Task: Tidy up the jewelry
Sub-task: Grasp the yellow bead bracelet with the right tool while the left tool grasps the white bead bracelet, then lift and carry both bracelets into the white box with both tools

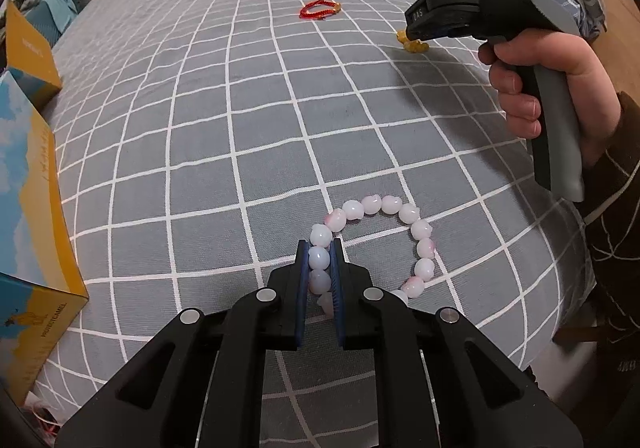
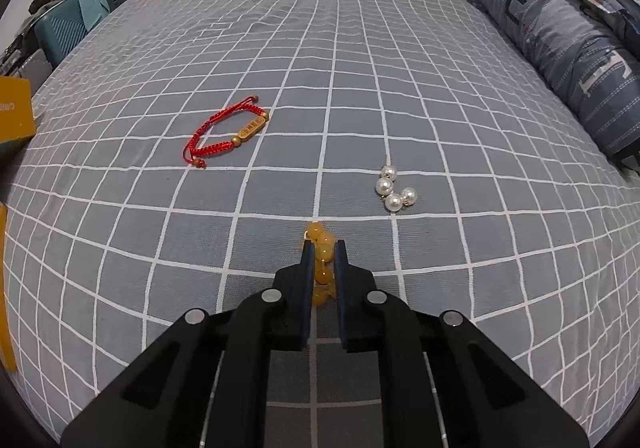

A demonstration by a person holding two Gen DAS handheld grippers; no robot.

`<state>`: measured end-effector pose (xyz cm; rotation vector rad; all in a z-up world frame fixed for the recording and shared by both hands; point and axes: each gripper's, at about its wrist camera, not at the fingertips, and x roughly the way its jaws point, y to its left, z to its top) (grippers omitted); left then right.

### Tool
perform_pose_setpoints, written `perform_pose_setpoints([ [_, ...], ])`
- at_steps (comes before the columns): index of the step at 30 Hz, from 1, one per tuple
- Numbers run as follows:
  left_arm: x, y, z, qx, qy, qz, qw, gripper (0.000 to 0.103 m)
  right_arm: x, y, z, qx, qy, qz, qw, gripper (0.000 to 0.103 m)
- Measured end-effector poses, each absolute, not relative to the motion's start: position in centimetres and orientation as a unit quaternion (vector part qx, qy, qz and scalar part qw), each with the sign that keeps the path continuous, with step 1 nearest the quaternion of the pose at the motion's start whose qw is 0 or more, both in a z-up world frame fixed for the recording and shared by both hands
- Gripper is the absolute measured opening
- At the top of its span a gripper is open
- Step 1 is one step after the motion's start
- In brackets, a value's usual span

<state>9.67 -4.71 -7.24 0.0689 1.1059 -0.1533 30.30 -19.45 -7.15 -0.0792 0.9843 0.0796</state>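
My left gripper (image 1: 320, 248) is shut on the pink-white bead bracelet (image 1: 416, 232), whose loop lies on the grey checked bed sheet (image 1: 200, 127) to the right of the fingers. My right gripper (image 2: 323, 248) is shut on the amber bead bracelet (image 2: 320, 236), low over the sheet; it also shows in the left wrist view (image 1: 414, 33) with amber beads (image 1: 412, 44) under its tip. A red cord bracelet (image 2: 224, 131) with a gold bar lies far left of it, also seen in the left wrist view (image 1: 320, 9). Pearl earrings (image 2: 394, 187) lie to the right.
Yellow and blue cardboard boxes (image 1: 32, 232) stand along the bed's left edge. A blue patterned pillow (image 2: 568, 47) lies at the right. A teal suitcase (image 2: 64, 27) and clutter sit beyond the far left edge of the bed.
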Motion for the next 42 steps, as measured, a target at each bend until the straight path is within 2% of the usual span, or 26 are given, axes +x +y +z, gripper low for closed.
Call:
perform_pose_setpoints([
  [31,10.4,-3.1,0.1,0.01,0.473,-0.072,0.878,0.01,27.3,-20.1,-1.6,-0.002,0.444,0.051,0.895,0.009],
  [42,12.1,-1.3,2.5,0.014,0.455,-0.047,0.889,0.01,25.1,-18.9,1.9,-0.003,0.423,0.058,0.904,0.009],
])
